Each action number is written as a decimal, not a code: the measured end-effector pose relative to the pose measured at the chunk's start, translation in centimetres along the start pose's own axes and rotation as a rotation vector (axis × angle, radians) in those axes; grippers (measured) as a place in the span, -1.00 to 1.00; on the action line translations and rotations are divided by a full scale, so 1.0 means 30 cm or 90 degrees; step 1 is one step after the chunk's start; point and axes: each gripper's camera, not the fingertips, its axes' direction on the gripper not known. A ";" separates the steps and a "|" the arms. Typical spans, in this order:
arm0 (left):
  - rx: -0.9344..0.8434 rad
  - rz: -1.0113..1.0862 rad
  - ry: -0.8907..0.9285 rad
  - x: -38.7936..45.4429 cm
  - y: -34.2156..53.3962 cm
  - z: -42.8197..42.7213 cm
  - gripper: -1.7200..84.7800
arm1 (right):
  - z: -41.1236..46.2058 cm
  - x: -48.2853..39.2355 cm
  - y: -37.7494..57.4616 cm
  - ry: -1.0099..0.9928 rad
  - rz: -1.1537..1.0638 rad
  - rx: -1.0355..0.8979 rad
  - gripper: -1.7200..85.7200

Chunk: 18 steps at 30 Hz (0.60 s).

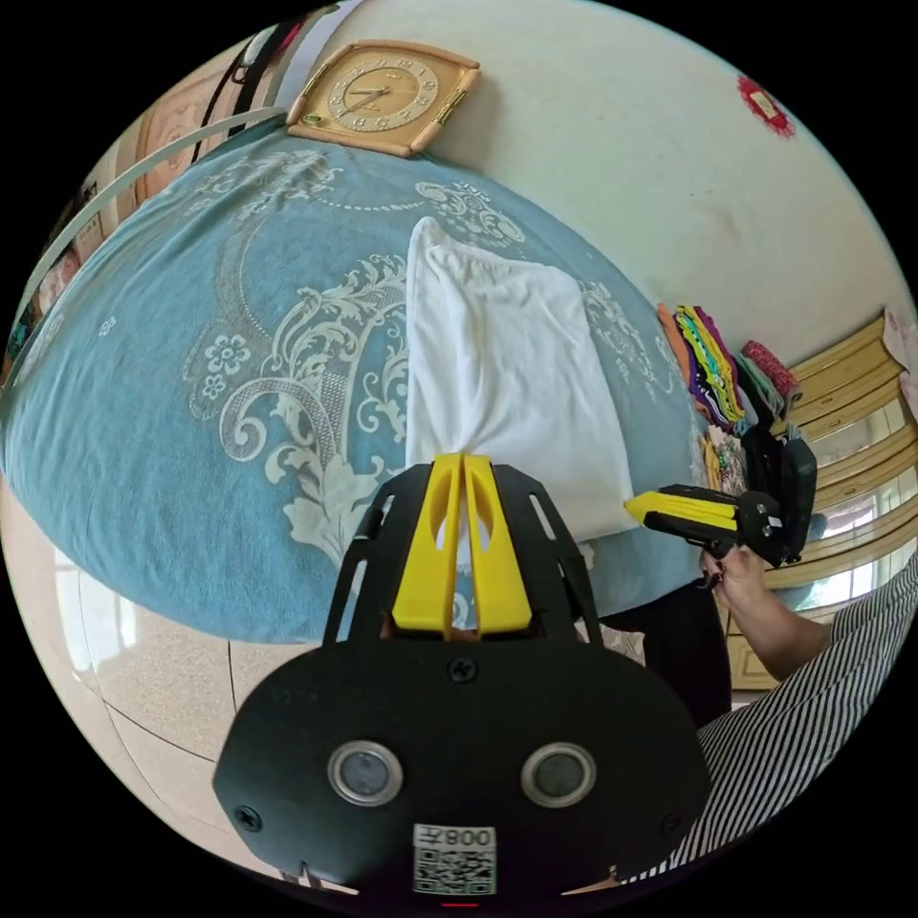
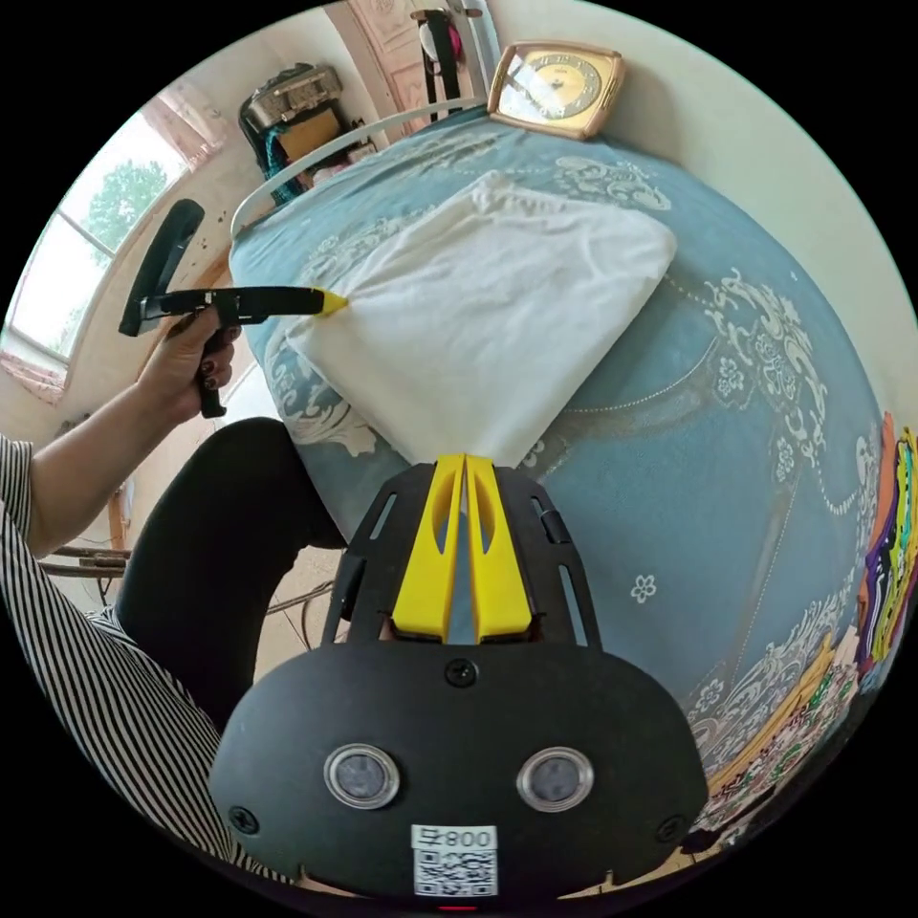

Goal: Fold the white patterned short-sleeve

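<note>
The white short-sleeve [image 1: 507,382] lies partly folded on the blue bedspread [image 1: 191,382], toward twelve o'clock of each camera; the left gripper [image 1: 462,464] and right gripper [image 2: 465,462] each pinch a near corner with jaws closed on cloth, seemingly to keep the hem taut for lifting over.

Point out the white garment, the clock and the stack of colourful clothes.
white garment [image 1: 507,382]: left gripper view, middle of the fabric.
clock [image 2: 557,84]: right gripper view, its face.
stack of colourful clothes [image 1: 710,363]: left gripper view, folded edges.
</note>
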 end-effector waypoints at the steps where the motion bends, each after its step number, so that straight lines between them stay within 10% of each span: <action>1: 0.008 -0.022 0.030 -0.012 -0.004 -0.019 -0.96 | 0.009 0.029 0.029 -0.012 0.009 0.030 -0.93; 18: -0.029 -0.004 0.021 0.261 -0.140 -0.215 -0.95 | 0.282 0.443 0.212 -0.128 0.113 0.022 -0.92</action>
